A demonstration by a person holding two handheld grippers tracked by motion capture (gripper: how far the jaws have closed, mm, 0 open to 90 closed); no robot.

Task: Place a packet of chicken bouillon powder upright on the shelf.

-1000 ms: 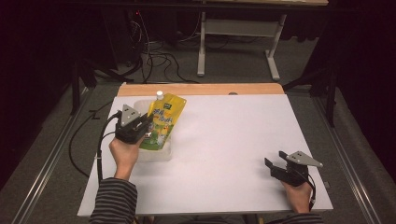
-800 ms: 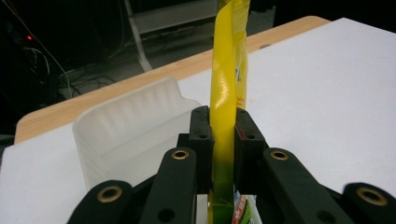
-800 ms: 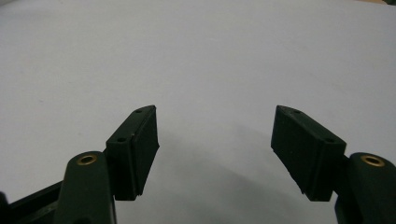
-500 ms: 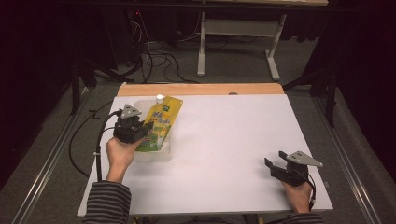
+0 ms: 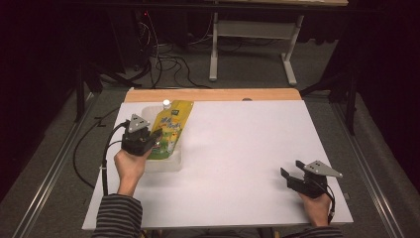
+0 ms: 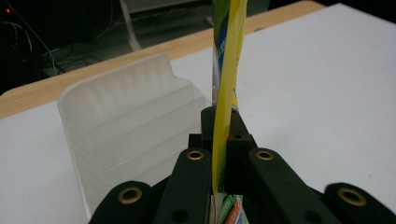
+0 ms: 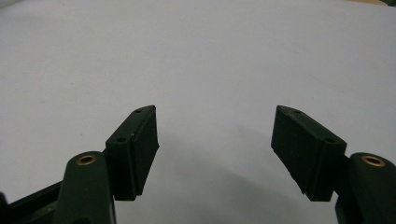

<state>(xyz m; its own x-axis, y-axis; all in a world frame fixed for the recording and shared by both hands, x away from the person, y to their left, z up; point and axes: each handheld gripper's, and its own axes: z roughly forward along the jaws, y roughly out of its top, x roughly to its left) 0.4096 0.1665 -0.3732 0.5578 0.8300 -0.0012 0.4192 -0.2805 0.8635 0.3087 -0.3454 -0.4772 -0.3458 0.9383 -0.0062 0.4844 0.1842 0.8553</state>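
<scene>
The high view looks down over the whole white table (image 5: 237, 163) (both tool views skim it closely).

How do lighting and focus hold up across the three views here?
High view: white table brightly lit, room dark. Left gripper view: yellow pouch and clear tray slightly soft. Right gripper view: right gripper casts a soft shadow on the table.

We see a lab or test room, not a home. We work at a plain white table (image 5: 237, 163) with a wooden edge (image 5: 213, 94), standing on grey carpet floor (image 5: 44, 163). Behind it loose cables (image 5: 163, 62) lie on the floor near a metal desk frame (image 5: 250, 47), and dark surroundings enclose the place.
</scene>
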